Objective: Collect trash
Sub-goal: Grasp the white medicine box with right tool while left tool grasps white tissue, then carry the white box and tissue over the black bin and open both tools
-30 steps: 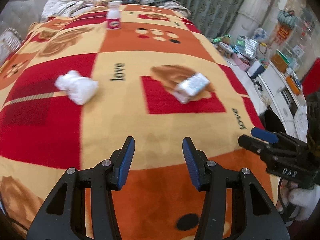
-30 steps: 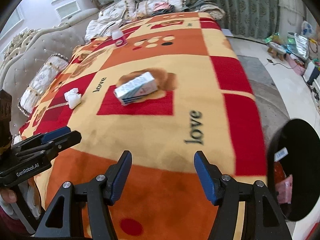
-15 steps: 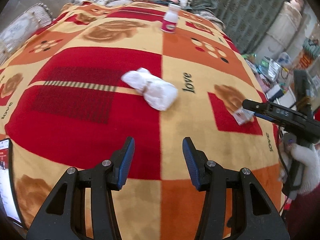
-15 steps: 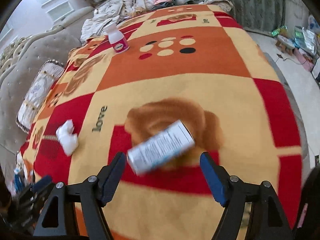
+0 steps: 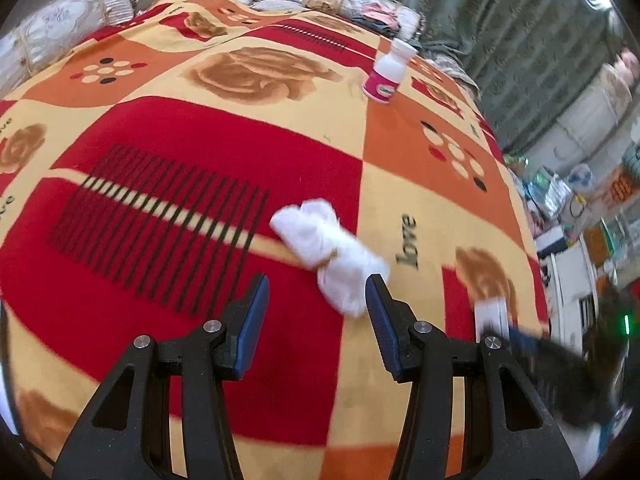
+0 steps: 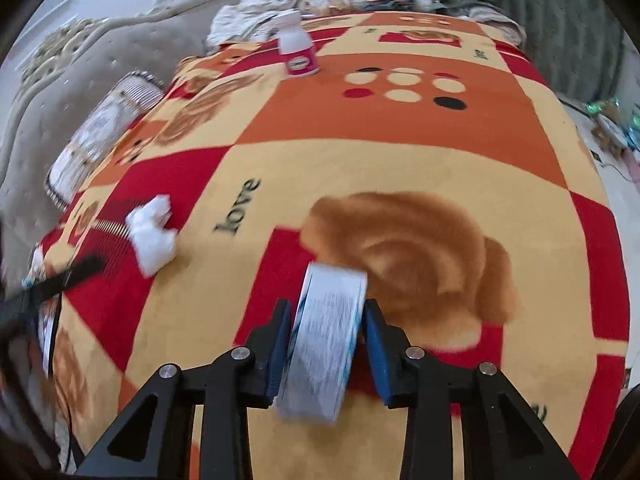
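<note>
while our left gripper (image 5: 316, 300) hovers over the blanket (image 5: 192, 152) on the bed, its fingers stand moderately apart and hold nothing; the crumpled white tissue (image 5: 330, 252) lies just ahead, its near end beside the right-hand finger, and a small pink-labelled bottle (image 5: 386, 76) stands far behind. through the right wrist view, our right gripper (image 6: 326, 316) has just been closing, and its fingers now press both sides of the white carton (image 6: 326, 336).

Patterned blanket (image 6: 400, 152), green curtains (image 5: 520, 40) behind.
</note>
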The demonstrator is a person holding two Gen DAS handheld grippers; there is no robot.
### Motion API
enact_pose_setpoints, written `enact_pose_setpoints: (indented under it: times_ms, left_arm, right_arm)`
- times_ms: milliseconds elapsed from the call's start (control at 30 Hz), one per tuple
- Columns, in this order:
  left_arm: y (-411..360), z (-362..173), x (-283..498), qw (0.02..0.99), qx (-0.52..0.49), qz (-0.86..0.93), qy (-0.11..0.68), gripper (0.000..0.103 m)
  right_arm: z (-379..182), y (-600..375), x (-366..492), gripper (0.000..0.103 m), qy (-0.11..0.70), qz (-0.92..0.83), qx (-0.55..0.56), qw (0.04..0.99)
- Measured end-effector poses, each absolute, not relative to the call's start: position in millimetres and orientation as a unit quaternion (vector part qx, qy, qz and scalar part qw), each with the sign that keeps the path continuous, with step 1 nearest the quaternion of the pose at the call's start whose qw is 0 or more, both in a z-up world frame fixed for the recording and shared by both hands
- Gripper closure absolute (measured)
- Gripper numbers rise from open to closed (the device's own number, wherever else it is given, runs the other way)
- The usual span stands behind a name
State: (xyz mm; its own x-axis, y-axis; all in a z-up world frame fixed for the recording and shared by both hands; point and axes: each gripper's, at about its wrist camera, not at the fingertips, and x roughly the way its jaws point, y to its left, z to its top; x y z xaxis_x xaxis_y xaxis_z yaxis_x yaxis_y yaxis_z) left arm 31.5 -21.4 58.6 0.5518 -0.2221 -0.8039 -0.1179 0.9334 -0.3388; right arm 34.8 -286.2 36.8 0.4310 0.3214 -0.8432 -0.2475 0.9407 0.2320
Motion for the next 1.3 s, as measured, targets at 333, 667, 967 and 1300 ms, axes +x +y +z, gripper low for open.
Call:
enact_pose_setpoints:
  times_ms: [333, 667, 967, 1300]
  left_arm:
    - [-47, 33, 66, 0.854, -0.181, -0.024, 0.487, 0.052]
    - [-69, 47, 24, 0.856, -0.147, -0.099, 0.486, 0.069]
    - [-129, 63, -29, 0.864, -0.077, -0.156, 0.472, 0.069]
    - [-174, 69, -60, 0.866, -0.036, -0.185, 0.464, 0.069]
  right_arm:
    - [28, -290, 15, 0.064, 0.497, 0.172, 0.041, 0.849]
    - [30, -278, 17, 0.074, 0.484, 0.180, 0.009, 0.856]
    - [54, -314, -33, 0.074, 0.457, 0.168, 0.035, 0.873]
    - [61, -357, -81, 0.074, 0.451, 0.138, 0.057, 0.880]
